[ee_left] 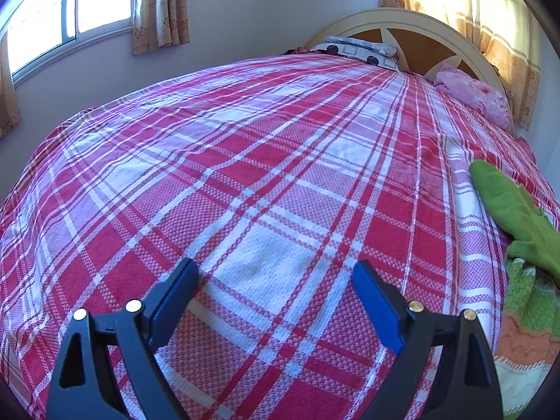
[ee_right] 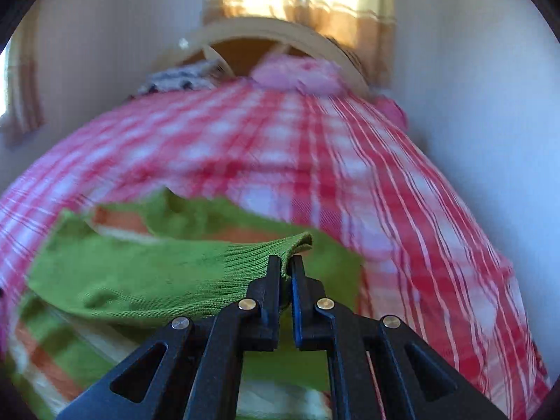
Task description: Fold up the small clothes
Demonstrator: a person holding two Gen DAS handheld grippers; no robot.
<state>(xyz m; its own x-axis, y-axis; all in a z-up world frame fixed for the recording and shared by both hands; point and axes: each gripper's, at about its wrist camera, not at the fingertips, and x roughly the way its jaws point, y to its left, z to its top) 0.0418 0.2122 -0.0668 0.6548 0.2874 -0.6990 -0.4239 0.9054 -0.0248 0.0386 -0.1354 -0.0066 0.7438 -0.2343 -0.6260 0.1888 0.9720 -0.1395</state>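
A small green knitted sweater (ee_right: 140,273) with orange and cream stripes lies on the red and white plaid bedspread (ee_right: 350,182). My right gripper (ee_right: 286,262) is shut on the ribbed cuff (ee_right: 290,245) of its green sleeve and holds that sleeve lifted across the sweater's body. The right wrist view is blurred. In the left wrist view the same sweater (ee_left: 518,210) shows at the right edge, with its sleeve stretched over the bedspread (ee_left: 266,182). My left gripper (ee_left: 276,273) stands wide open above bare bedspread, well to the left of the sweater, with nothing between its blue pads.
A cream and brown headboard (ee_left: 406,24) stands at the far end of the bed. A patterned pillow (ee_left: 360,49) and a pink bundle of cloth (ee_left: 472,94) lie against it. A wall with a window (ee_left: 66,10) and curtains runs along the bed's left side.
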